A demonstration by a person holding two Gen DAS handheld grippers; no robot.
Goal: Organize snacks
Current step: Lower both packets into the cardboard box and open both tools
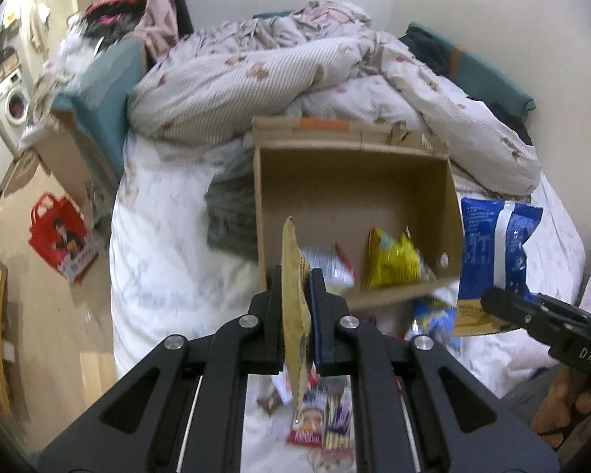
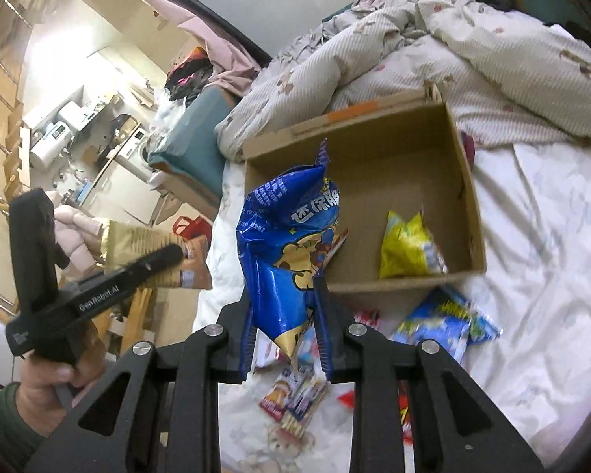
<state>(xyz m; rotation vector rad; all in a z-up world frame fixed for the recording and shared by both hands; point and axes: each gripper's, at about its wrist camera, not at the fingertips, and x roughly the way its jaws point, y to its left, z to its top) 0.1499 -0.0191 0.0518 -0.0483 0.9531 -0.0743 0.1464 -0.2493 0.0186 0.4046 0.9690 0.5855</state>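
A tan packet is clamped by the left gripper and a blue bag by the right gripper, while only a yellow packet and little else is seen inside the cardboard box, with several snacks left on the near bedsheet.

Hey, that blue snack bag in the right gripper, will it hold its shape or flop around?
The blue bag, pinched in the right gripper, looks crinkled and bent at the top, so probably floppy. Its glossy film may be slippery. It seems puffy, so likely light.
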